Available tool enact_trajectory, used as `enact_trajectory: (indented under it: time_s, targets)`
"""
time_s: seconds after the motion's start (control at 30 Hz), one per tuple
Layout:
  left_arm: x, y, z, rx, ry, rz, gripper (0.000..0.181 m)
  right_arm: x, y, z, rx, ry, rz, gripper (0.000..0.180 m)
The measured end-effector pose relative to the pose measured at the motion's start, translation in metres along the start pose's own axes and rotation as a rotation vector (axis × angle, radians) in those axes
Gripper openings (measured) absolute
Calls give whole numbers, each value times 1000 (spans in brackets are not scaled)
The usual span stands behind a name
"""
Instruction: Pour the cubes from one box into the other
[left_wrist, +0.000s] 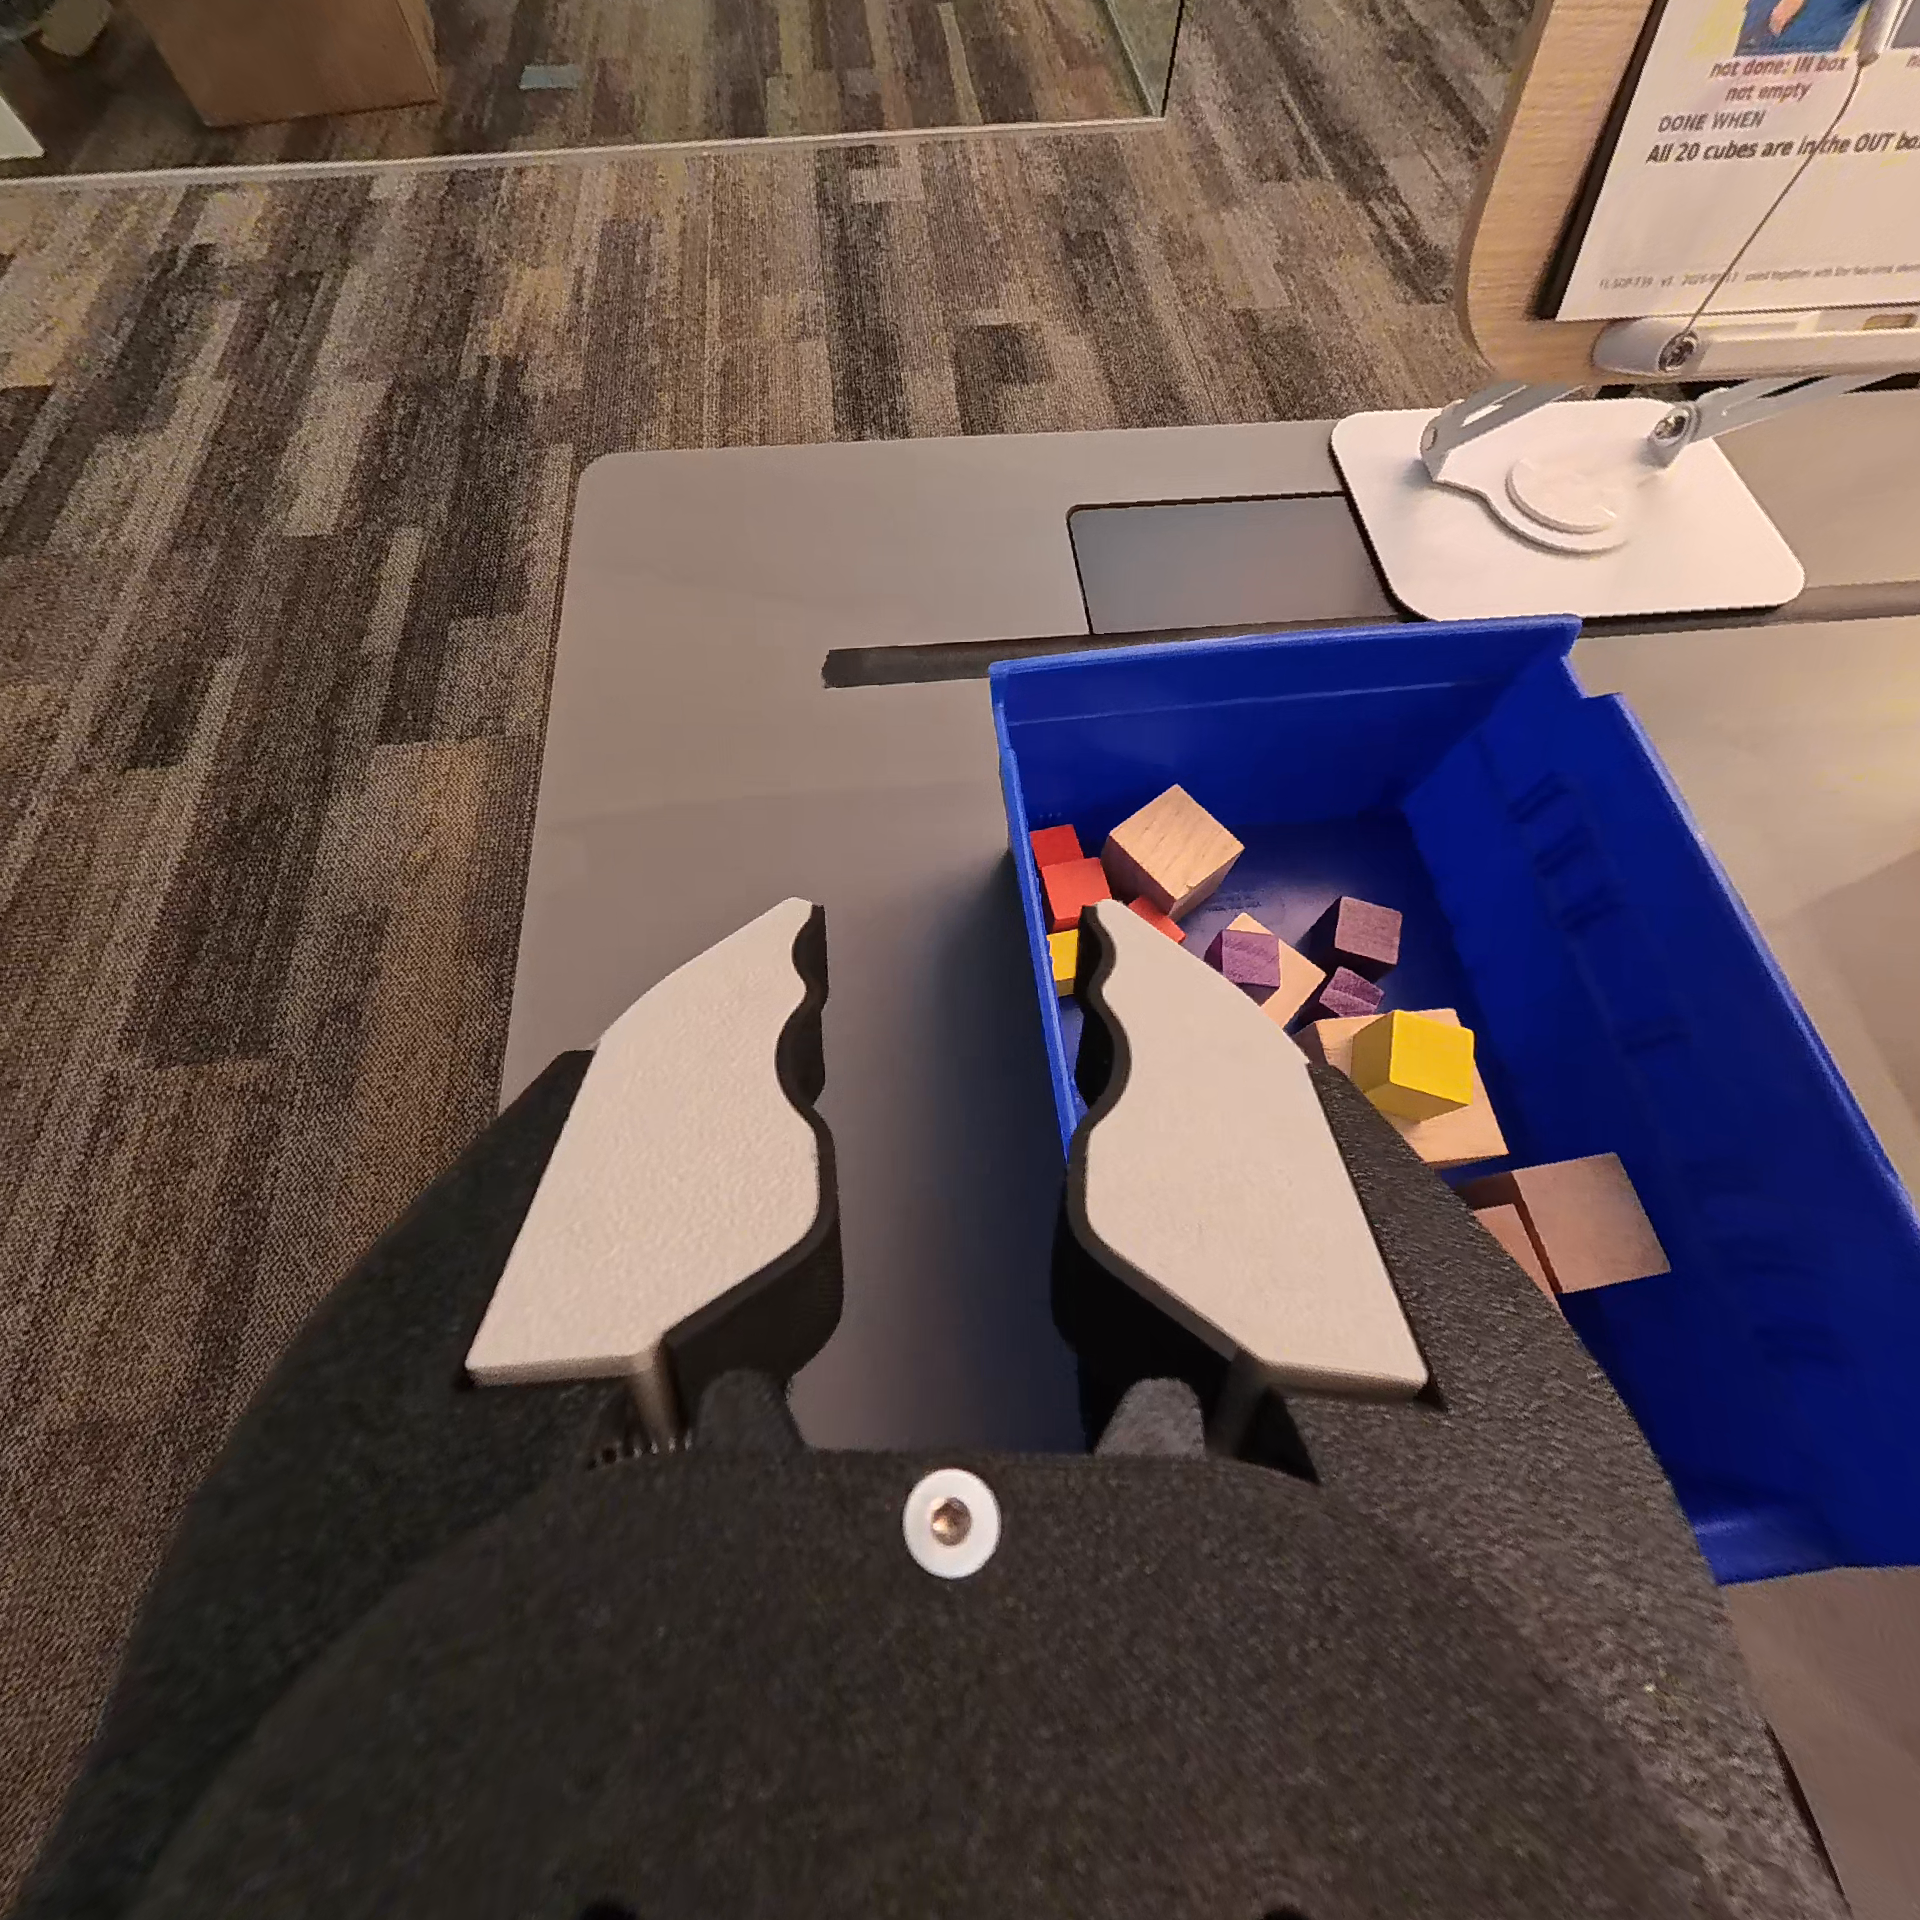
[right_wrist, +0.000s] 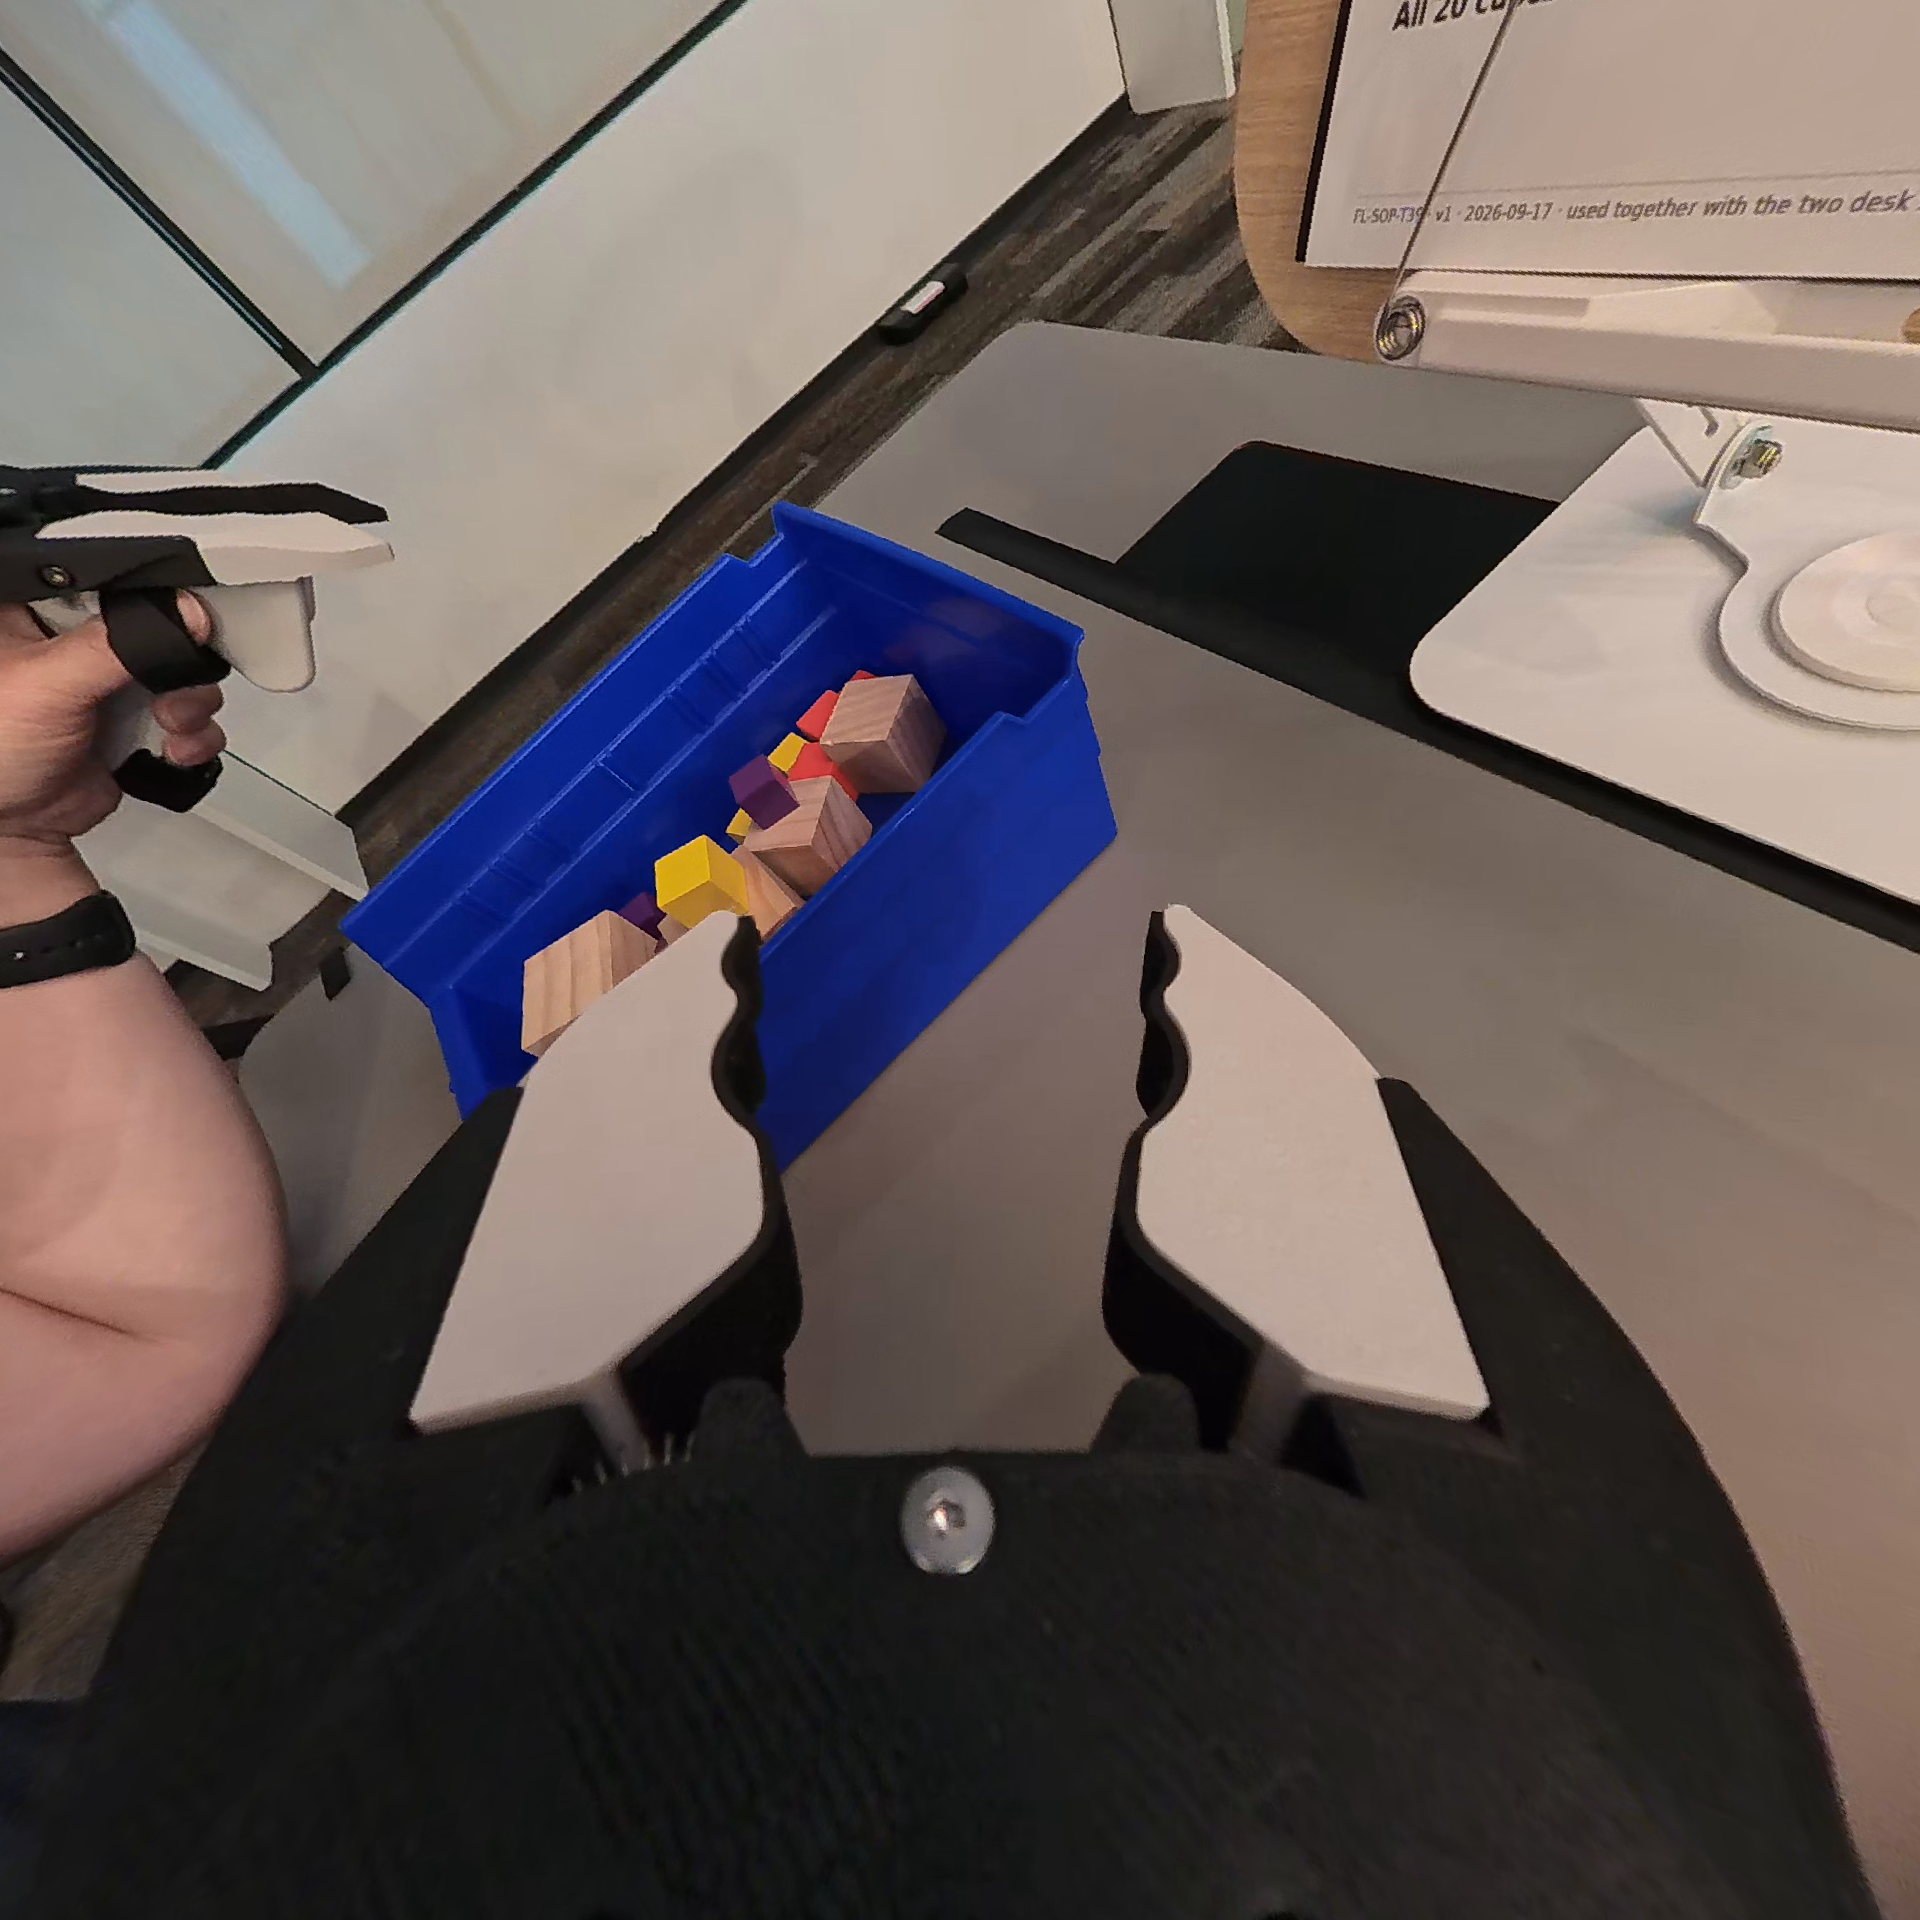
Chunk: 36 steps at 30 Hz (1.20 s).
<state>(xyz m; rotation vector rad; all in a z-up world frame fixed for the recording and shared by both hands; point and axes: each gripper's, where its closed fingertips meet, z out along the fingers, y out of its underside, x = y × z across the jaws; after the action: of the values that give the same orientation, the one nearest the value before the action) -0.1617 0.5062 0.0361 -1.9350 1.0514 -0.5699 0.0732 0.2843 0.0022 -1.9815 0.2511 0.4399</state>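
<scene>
While both tongs gape, left tongs (left_wrist: 951, 914), right tongs (right_wrist: 945, 920), glossy blue plastic box (left_wrist: 1662, 987), matte wooden cubes (left_wrist: 1172, 847)

Blue box (right_wrist: 935, 935) of mixed cubes (right_wrist: 810, 821) on grey table (right_wrist: 1455, 987), gaping right hand-held gripper (right_wrist: 945, 935) just beside.

A grey counter (left_wrist: 748, 727) with rounded corners carries everything. A blue box (left_wrist: 1621, 1039) stands on it near the left edge, its long side running away from the viewer, with a dark slot (left_wrist: 904, 665) in the counter just behind it. A dark rectangular panel (left_wrist: 1216, 561) is set into the surface farther back. To the right, a white stand base (left_wrist: 1683, 540) rests flat on the counter. Striped carpet floor (left_wrist: 312, 520) surrounds it.
</scene>
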Motion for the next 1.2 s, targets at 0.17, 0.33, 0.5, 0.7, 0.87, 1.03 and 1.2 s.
enact_trajectory:
  time_s: [0.17, 0.33, 0.5, 0.7, 0.87, 1.03, 1.2]
  targets:
    - [-1, -1, -3, 8, -1, -1, 46, 1, 0, 0, 0, 3, 6, 71]
    - [-4, -1, -5, 12, -7, -8, 46, 0, 0, -1, 2, 5, 0, 71]
    - [-4, -2, -6, 15, -10, -7, 46, 1, 0, -1, 2, 5, 4, 71]
    - [-6, -1, -5, 14, -12, -10, 46, 1, -1, -1, 5, 0, 4, 71]
    - [-6, -1, -6, 15, -15, -12, 46, -1, -1, -2, 6, -2, 1, 71]
    - [-6, -1, -6, 15, -15, -12, 46, 0, -2, -3, 9, -2, 1, 71]
    - [-5, -1, -5, 13, -12, -7, 46, 1, -2, -4, 9, 3, 1, 71]
